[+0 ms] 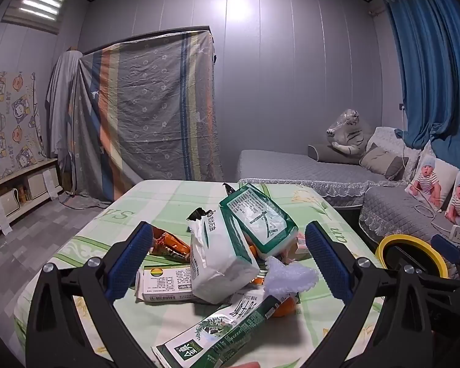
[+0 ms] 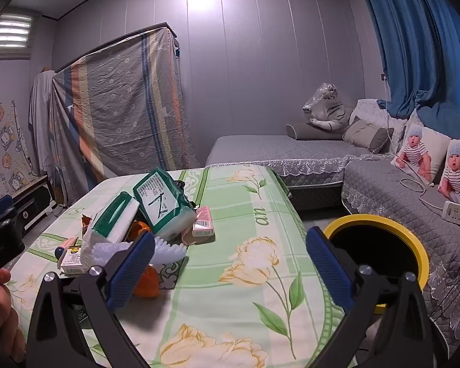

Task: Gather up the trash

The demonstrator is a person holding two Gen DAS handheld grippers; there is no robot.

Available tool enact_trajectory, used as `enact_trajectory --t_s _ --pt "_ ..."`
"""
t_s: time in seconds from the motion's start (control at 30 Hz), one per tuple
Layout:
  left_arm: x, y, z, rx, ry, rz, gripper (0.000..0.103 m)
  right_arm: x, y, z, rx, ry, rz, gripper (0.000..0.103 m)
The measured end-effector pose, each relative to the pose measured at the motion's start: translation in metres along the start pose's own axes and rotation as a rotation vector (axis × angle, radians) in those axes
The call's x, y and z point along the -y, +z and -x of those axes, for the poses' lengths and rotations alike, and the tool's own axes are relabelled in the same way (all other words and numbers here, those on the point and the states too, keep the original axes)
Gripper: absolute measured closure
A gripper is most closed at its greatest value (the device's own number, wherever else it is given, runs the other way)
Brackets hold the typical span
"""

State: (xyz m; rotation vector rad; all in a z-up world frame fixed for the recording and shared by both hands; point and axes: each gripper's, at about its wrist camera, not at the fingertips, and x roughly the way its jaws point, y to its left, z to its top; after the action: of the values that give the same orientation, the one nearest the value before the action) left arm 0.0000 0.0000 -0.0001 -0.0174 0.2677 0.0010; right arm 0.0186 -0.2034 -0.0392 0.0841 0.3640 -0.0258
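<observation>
Left wrist view shows my left tongs spread as wide as they go, with nothing gripped. They hover just above the pile of trash on the table. Nearest to me lies a long green carton, flat on the cloth. Just behind it I see a white tissue pack leaning on a small white box, with a piece of white crumpled plastic beside them. Further back a green tissue pack rests tilted on top of the pile, and an orange wrapper lies to its left.

From the right wrist camera, my right tongs are also fully open and hold nothing. Between them I see only bare tablecloth. The pile is to their left, and a pink box lies at its edge.

Just beyond the right side of the table stands a bin with a yellow rim. Its inside looks dark, and I cannot tell if anything is in it.

I judge that the task is near its beginning: all the trash that I can see is on the table, nothing is picked up yet. What is left is to take each piece and bring it to the bin.
</observation>
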Motion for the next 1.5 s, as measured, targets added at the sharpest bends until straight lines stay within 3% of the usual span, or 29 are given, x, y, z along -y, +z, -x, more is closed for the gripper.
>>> enact_trajectory --t_s 1.5 --pt "-0.004 -0.010 -0.010 -0.030 0.002 0.019 0.008 0.001 -0.002 -0.002 -0.014 0.004 -0.008 0.008"
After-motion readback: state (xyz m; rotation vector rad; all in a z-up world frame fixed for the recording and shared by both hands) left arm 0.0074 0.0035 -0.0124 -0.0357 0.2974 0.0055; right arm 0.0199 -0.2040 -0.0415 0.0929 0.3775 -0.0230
